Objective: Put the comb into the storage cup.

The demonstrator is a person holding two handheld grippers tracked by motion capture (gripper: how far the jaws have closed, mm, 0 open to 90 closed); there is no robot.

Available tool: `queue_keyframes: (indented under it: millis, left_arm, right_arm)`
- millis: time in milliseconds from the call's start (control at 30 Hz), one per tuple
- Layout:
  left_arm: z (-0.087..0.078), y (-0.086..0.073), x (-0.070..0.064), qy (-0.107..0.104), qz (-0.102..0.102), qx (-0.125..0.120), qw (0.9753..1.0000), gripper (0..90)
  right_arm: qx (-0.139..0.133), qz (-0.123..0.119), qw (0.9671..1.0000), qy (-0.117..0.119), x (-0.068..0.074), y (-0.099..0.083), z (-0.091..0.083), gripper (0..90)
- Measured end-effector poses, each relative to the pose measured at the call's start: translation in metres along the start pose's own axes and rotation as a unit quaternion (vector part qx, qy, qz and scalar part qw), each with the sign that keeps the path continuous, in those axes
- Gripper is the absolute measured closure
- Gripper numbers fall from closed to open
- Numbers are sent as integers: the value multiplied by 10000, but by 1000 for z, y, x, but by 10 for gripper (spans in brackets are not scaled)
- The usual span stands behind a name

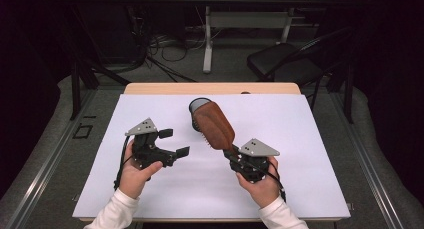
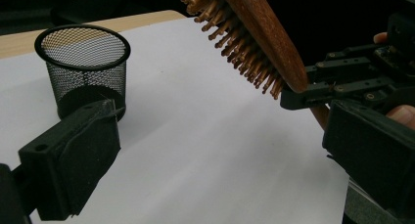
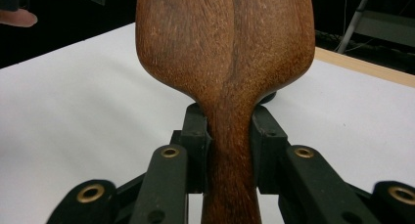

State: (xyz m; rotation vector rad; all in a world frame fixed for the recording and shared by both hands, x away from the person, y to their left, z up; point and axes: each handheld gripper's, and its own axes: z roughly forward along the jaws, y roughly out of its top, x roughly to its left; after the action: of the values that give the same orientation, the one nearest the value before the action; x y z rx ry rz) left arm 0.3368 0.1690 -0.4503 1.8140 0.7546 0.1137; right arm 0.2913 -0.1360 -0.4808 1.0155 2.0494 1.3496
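Right gripper (image 1: 232,152) clamping the neck of a wooden brush (image 1: 214,125), both jaws pressing against the handle from either side, as seen close up in the right gripper view (image 3: 230,136). Holding the brush lifted off the counter (image 1: 300,139), head slanting up and away toward the far middle, bristles (image 2: 235,48) facing down and to the left. Brush head overlapping the cup (image 1: 198,106) in the high view, hanging above and just in front of it; touching or not, impossible to tell from there. In the left gripper view, brush (image 2: 266,38) appearing well apart from the cup (image 2: 83,70), off to its right and higher.

Cup standing upright on the white sheet (image 1: 150,189) near the far middle of the counter, black mesh, open mouth up, looking empty inside.

Left gripper (image 1: 172,143) hovering at the left side over the sheet, jaws spread wide with nothing between them, pointing right toward the brush. Left hand (image 1: 135,176) gripping it from below, white sleeve (image 1: 112,214) entering from the bottom edge. Right hand (image 1: 260,186) gripping the other one likewise.

Behind the counter, a dark chair (image 1: 285,61) and a tangle of cables (image 1: 165,49) lying on the floor.
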Motion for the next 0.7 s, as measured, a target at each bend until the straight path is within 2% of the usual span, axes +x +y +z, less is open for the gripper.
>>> queue_keyframes:
  millis: [167, 267, 567, 700]
  left_arm:
    - [4, 7, -2, -78, -20, -21, 10000, 6]
    - [6, 12, -1, -122, -146, -42, 9998, 6]
    - [14, 24, 1, -205, -263, -33, 9994, 6]
    - [17, 27, 3, -257, -401, 20, 9989, 6]
  right_arm:
    - [-42, -14, 10000, -1, 1, 0, 0, 717]
    - [-79, -17, 10000, -27, 2, 0, 0, 717]
    - [-125, -94, 9999, -3, 3, -2, 1, 717]
    - [-145, -102, 9998, -6, 4, -1, 0, 717]
